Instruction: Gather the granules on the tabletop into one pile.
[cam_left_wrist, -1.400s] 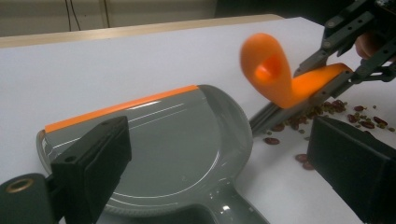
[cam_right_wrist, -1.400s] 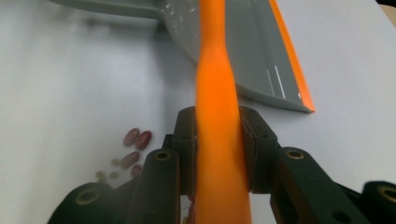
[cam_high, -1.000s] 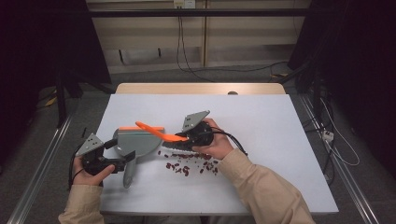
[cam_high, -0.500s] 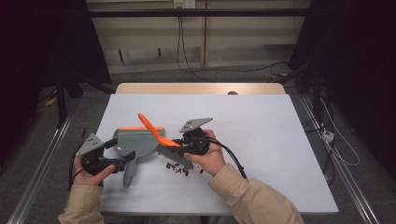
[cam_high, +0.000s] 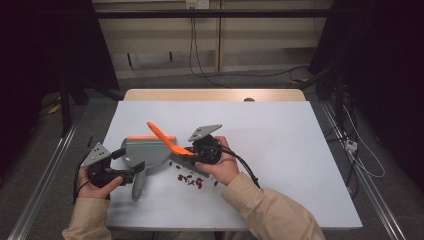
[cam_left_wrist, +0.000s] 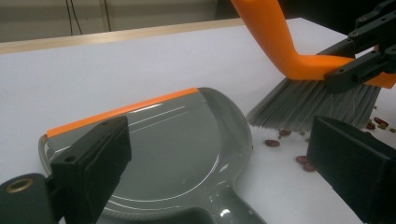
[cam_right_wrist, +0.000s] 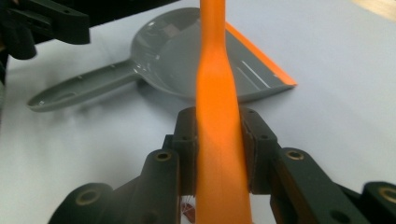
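The right tongs (cam_right_wrist: 219, 144) pinch the orange brush (cam_high: 167, 139) by its neck; the left tongs (cam_left_wrist: 224, 168) stand spread about the dustpan (cam_high: 142, 152) handle, not closed on it. Over the last second the brush has swung leftward toward the pan, bristles at the beans (cam_high: 190, 180) on the table (cam_high: 280, 135), so a sweep looks under way. Its handle points up and left, away from the person.

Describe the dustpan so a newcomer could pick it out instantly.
On the white table, look toward its near left part, just ahead of the left gripper. The grey plastic dustpan lies flat there, its long handle pointing back toward the person. Its orange strip along the far straight lip sets it apart from the orange-handled brush beside it.
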